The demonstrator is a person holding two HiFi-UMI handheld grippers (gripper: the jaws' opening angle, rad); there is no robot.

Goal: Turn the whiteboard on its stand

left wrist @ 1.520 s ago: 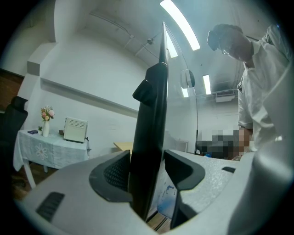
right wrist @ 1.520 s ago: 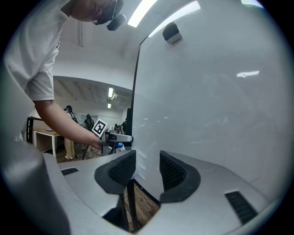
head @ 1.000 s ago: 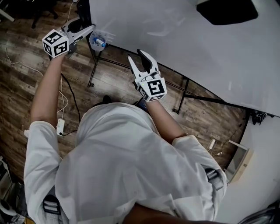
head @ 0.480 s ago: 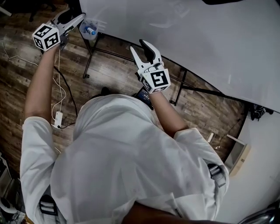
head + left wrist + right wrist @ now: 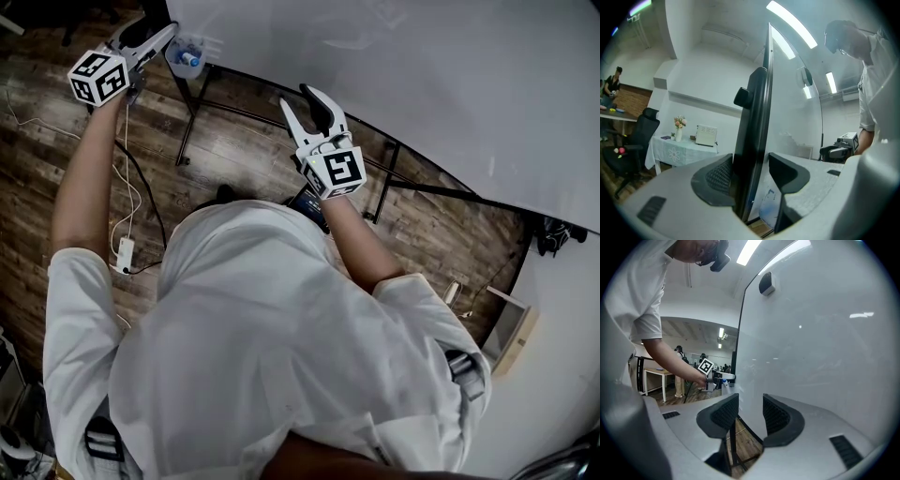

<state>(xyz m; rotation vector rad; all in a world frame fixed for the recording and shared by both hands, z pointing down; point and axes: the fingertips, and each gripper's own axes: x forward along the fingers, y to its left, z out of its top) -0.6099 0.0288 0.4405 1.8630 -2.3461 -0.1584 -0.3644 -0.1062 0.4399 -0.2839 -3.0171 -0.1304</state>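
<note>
The whiteboard (image 5: 422, 84) fills the upper right of the head view, a broad white panel seen from above. It is carried on a black stand (image 5: 192, 112) that rests on the wooden floor (image 5: 234, 150). It looks large and stiff, probably slow to start and slow to stop once it swings. The glossy face would give the jaws nothing to bite on, so the dark framed side edge seems the place to take hold. The left gripper (image 5: 141, 42) is at that edge. In the left gripper view the jaws stand wide with the black rim between them, one pad against it and the other showing a gap, so nothing is clamped yet. The right gripper (image 5: 302, 103) hovers near the board's lower edge. Its jaws are about half apart and empty, with the board beyond them. A small clear cup (image 5: 187, 54) with a blue marker hangs at the board's near corner, and it could spill if the board flips. The board's top and far end are cut off, any pivot is out of sight, and the person's body hides part of the stand's base.
</note>
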